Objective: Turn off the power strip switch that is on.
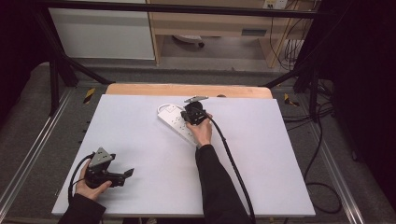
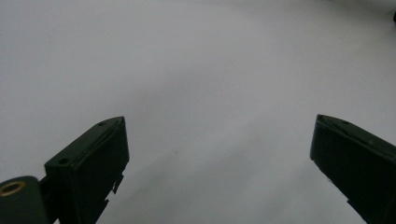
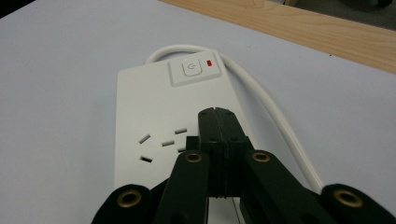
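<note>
Hovering over the power strip [image 3: 154,112], the right gripper's [image 3: 217,112] fingers meet.

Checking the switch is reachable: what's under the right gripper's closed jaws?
The white power strip lies under the right gripper; its sockets show beside it, and its switch beyond. Directly beneath is covered.
</note>
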`<state>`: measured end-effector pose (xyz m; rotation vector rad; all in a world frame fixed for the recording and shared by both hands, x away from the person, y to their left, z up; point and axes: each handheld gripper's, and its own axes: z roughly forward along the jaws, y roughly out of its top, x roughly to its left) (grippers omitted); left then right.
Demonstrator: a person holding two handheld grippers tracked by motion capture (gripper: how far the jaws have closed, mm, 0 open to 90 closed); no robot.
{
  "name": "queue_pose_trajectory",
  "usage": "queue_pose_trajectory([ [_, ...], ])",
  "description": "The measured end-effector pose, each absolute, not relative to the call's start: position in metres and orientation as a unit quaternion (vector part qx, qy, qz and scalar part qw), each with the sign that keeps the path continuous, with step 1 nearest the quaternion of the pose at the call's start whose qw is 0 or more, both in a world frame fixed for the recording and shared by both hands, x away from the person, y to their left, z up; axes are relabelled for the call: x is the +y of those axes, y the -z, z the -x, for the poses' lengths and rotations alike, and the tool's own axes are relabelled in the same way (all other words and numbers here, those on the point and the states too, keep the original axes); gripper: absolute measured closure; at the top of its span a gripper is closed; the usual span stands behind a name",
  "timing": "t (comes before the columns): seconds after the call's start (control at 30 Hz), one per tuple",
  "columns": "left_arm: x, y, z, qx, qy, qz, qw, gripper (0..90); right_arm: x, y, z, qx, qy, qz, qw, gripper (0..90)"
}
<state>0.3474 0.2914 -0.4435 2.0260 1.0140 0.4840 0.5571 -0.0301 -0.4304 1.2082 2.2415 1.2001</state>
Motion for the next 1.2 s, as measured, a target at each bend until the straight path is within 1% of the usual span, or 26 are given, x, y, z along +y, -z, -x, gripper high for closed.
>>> queue_pose_trajectory([
  [0.37,0.2914,0.4433,-0.3472,0.401,-0.191,-0.801,0.401,4.1,-0.0323,0.4349,-0.5615,0.781,-0.420,-0.432,0.163,90.0],
  [0.97,0.2909,0.4428,-0.3468,0.400,-0.192,-0.801,0.402,4.1,-0.0288,0.4349,-0.5592,0.790,-0.409,-0.420,0.183,90.0],
  [1.2,0.2908,0.4426,-0.3467,0.400,-0.193,-0.801,0.402,4.1,-0.0294,0.4354,-0.5594,0.790,-0.410,-0.417,0.182,90.0],
])
